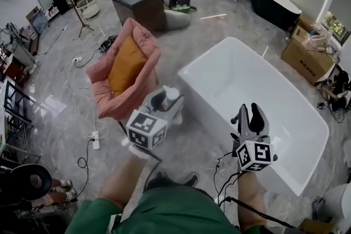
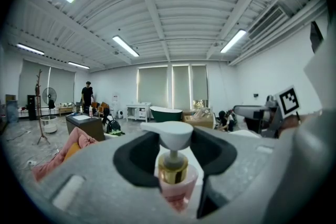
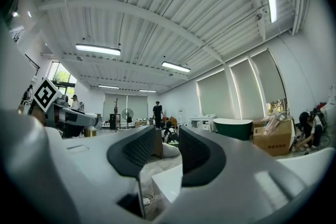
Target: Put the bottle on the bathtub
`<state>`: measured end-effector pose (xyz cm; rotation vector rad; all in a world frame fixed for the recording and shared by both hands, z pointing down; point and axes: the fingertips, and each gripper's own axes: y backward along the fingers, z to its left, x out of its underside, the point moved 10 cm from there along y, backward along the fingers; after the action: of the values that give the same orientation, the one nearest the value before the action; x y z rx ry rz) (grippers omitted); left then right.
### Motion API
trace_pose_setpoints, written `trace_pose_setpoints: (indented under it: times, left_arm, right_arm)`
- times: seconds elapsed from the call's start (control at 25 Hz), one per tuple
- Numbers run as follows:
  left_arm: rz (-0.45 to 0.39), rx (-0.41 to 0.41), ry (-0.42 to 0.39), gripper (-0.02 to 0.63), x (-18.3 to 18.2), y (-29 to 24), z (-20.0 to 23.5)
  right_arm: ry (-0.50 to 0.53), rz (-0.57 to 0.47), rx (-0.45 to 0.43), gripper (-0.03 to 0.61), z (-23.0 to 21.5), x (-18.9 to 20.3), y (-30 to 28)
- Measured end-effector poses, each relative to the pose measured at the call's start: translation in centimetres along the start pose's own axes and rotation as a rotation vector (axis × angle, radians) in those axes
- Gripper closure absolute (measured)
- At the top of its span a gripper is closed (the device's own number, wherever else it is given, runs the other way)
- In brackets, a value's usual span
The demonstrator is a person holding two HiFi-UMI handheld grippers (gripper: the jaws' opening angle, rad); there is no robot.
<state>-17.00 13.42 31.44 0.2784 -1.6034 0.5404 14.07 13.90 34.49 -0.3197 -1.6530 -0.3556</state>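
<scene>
One pink pump bottle (image 2: 175,181) is pinched in your left gripper (image 2: 173,152), jaws pressed on it below the gold collar | you hold it above the floor, between the pink armchair (image 1: 129,71) and the white bathtub (image 1: 241,82), just beside the tub's corner | your right gripper (image 3: 160,152) is empty, jaws slightly apart, over the tub's near rim

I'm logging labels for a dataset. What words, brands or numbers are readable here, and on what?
No text reads clearly.
Cardboard box: dark print, too small to read.
Bottle: no label shows.
Marker cubes: square patterns only, no words.
</scene>
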Motion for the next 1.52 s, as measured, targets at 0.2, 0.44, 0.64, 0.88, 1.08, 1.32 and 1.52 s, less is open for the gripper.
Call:
trace_pose_setpoints:
  times: [0.2, 0.44, 0.64, 0.88, 1.08, 1.32, 1.52]
  left_arm:
    - [-0.007, 0.007, -0.002, 0.437, -0.1, -1.7, -0.2]
    - [-0.008, 0.041, -0.002, 0.437, -0.4, -5.1, 1.7]
    - [-0.015, 0.108, 0.006, 0.437, -0.1, -9.4, 4.6]
    - [-0.012, 0.187, 0.017, 0.436, 0.8, -16.1, 9.6]
    - [-0.021, 0.271, -0.027, 0.436, 0.9, -22.1, 13.8]
    - [-0.007, 0.386, -0.038, 0.436, 1.1, -27.7, 17.4]
    - [-0.005, 0.480, -0.053, 0.434, 2.2, -31.6, 18.9]
  right_arm:
    - [-0.006, -0.003, -0.006, 0.451, -1.2, 0.3, -0.9]
    - [0.016, 0.006, 0.017, 0.451, -1.7, 0.2, -3.2]
    - [0.025, 0.017, 0.065, 0.451, -2.2, 0.8, -6.5]
    - [0.026, 0.041, 0.150, 0.451, -3.2, 2.2, -12.3]
    - [0.024, 0.037, 0.227, 0.451, -3.9, 2.7, -17.8]
    - [0.029, 0.026, 0.323, 0.451, -3.9, 2.9, -22.0]
    - [0.026, 0.040, 0.397, 0.451, -3.9, 3.7, -24.2]
